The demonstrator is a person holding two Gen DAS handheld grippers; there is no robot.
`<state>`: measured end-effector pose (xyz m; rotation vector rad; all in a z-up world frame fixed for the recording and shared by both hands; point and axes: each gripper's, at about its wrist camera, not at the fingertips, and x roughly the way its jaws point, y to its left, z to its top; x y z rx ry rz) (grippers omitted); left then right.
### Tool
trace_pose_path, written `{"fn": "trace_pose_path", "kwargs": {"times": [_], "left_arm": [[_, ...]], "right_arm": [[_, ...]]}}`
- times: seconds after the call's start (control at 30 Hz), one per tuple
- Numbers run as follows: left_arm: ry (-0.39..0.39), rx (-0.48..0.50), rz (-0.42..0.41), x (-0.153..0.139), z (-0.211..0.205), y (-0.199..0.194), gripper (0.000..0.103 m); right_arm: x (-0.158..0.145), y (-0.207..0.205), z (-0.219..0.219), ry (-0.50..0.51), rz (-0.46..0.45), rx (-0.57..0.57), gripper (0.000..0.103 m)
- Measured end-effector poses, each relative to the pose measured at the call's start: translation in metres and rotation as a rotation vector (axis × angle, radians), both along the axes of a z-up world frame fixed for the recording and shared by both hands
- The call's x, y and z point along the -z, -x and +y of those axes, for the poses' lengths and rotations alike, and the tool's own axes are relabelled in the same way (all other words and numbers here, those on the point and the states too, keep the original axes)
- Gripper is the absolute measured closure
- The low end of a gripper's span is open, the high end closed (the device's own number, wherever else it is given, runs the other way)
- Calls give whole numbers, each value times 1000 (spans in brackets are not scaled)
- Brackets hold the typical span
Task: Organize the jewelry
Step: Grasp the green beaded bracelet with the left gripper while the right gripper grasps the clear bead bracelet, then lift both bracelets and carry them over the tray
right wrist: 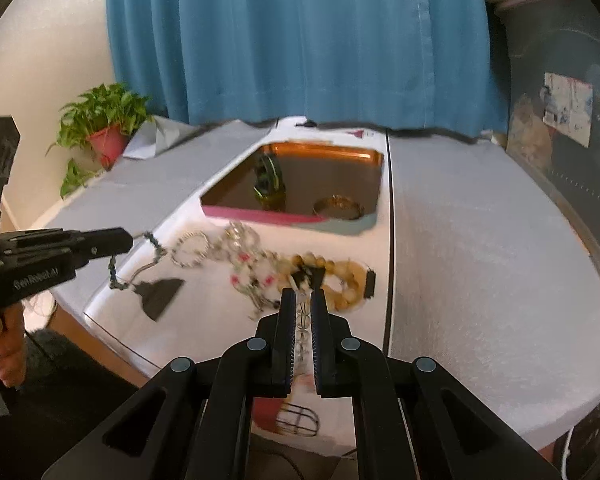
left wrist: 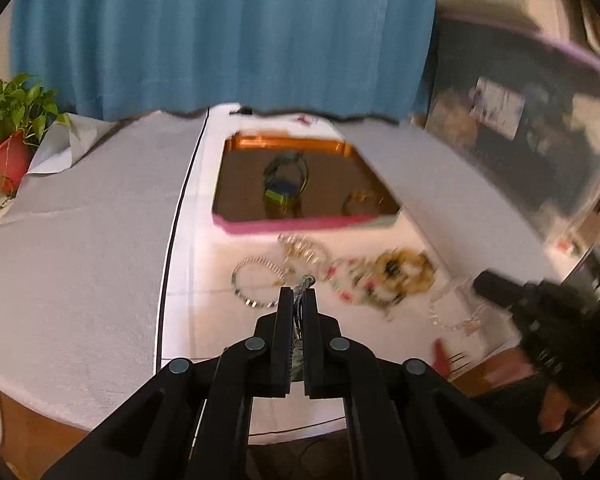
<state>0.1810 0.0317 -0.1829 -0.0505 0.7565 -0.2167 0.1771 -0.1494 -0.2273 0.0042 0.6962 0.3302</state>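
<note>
Two black two-finger grippers hang above a white-clothed table (right wrist: 480, 260): the left gripper (left wrist: 298, 294) pinches a dark beaded chain (right wrist: 114, 270) that dangles above the cloth, and the right gripper (right wrist: 304, 296) pinches a clear-beaded strand (right wrist: 302, 322). More bracelets, among them a tan bead bracelet (right wrist: 340, 276), lie jumbled just before a pink-edged tray (left wrist: 300, 224) holding a green watch (left wrist: 284, 184) and a gold bangle (right wrist: 338, 208).
</note>
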Motion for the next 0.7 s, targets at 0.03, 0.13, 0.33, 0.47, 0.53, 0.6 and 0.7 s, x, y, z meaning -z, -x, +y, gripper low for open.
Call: {"fn": "trace_pose_path", "kwargs": {"times": [0.03,0.13,0.33,0.47,0.53,0.6,0.7], "left_arm": [[6,-1,-15,-8,1,3,101],[13,6,-52,-28,0,9,101],[96,29,-128,-64,7,26,101],[74,47,-180,-81,2,32,101],[97,64,-187,-88,-1,31,101],[116,69,-204,-97,-2,32,101],[136,84,-227,-109,-6,29,101]], "right_arm": [[-6,2,2,-4,-4,1,95],[-25,8,5,-18,-22,-1,95],[-64,18,9,-68,-68,-17,95],[-91,25,13,-92,-105,-24,95],[-105,28,17,-94,-129,-35,95],[-119,31,20,-96,-153,-44,95],[-138,33,23,-118,-189,-61,95]]}}
